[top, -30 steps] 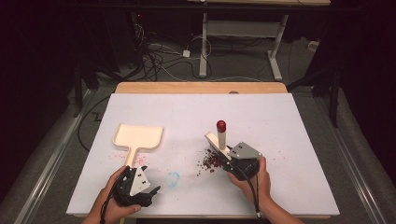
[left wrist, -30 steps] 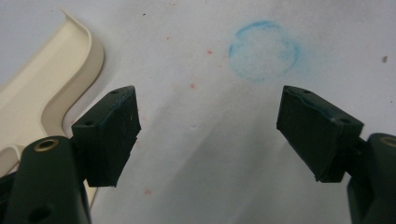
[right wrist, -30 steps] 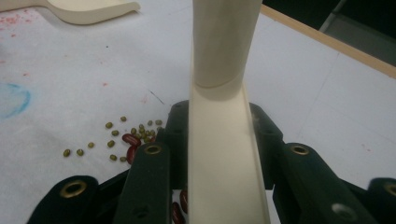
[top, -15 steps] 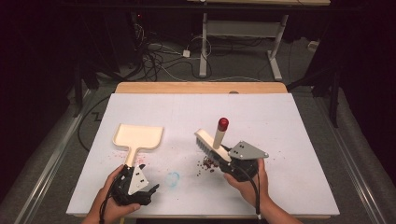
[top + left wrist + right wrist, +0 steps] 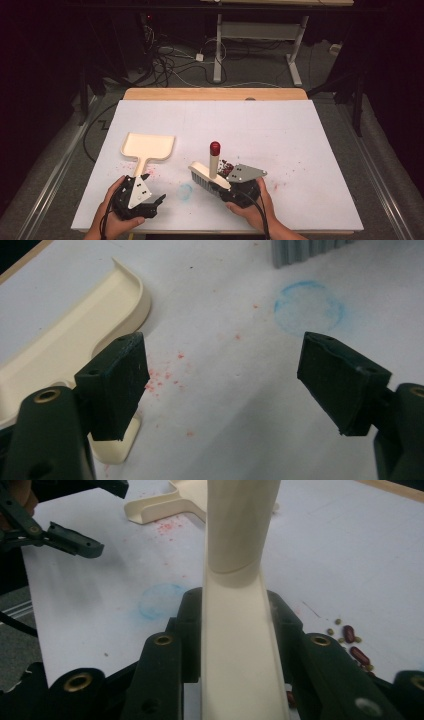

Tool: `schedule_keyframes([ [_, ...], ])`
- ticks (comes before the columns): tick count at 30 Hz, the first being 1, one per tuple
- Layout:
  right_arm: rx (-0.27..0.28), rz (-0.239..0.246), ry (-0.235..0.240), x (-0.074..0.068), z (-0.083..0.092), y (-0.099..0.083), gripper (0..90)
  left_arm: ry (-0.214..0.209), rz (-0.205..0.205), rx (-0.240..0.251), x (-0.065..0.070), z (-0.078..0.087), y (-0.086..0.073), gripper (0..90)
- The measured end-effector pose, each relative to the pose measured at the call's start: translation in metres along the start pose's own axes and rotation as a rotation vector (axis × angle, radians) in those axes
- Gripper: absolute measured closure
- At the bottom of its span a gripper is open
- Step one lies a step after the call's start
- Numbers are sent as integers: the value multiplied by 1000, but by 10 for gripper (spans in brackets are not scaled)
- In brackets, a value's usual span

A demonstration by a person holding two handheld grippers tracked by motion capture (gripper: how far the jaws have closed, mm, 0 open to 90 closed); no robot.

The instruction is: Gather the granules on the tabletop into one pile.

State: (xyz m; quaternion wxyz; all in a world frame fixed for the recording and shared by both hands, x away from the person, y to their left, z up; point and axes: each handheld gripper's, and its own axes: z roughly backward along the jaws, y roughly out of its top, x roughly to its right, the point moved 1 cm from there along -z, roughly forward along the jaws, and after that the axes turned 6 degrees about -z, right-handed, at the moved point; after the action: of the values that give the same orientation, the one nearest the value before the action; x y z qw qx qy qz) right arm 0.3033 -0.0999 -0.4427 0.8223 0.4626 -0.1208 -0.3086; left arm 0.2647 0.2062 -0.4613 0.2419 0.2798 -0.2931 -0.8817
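Your table [image 5: 300,150] is covered with a white sheet, and everything in play sits toward its near edge. The cream dustpan [image 5: 148,146] lies flat left of the middle, its scoop pointing away from you and its handle running back toward your left hand. The brush [image 5: 210,175] stands just right of it near the centre, bristle head on the sheet and its cream handle rising to a dark red cap [image 5: 215,147].

Your right gripper [image 5: 231,186] has hold of the brush: in the right gripper view the jaws are closed on the flat cream body of the brush [image 5: 240,645], one pad pressed against each side. Your left gripper [image 5: 156,201] rests near the end of the dustpan handle with its jaws spread wide and nothing between them; in the left gripper view one pad [image 5: 120,385] sits just beside the handle of the dustpan [image 5: 65,345], and you cannot tell whether it touches.

A faint blue ring [image 5: 185,191] is drawn on the sheet between your two grippers. A small heap of dark red beans [image 5: 226,167] lies just right of the brush, with a few loose ones [image 5: 352,640] scattered near it. Fine red specks [image 5: 162,377] dust the sheet by the dustpan handle.
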Motion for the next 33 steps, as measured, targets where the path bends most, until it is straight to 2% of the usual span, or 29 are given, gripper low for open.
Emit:
schedule_keyframes([
  [3, -2, 0, -23, 6, 3, -2, 672, -7, -9, -6, 1, -1, 0, 200],
  [11, -36, -38, -81, 31, 15, -1, 672, -20, -18, -12, 2, -2, 1, 200],
  [15, -21, -35, -89, 37, 22, 1, 672, -28, -23, -22, 3, -4, 1, 200],
  [23, 21, -11, -55, 40, 43, 10, 672, -29, -24, -21, 4, -4, 1, 200],
  [30, 38, 6, -64, 55, 74, 16, 671, -21, -23, -19, 4, -3, 1, 200],
  [33, 18, 47, -56, 63, 92, 12, 671, -20, -20, -18, 4, -3, 0, 200],
])
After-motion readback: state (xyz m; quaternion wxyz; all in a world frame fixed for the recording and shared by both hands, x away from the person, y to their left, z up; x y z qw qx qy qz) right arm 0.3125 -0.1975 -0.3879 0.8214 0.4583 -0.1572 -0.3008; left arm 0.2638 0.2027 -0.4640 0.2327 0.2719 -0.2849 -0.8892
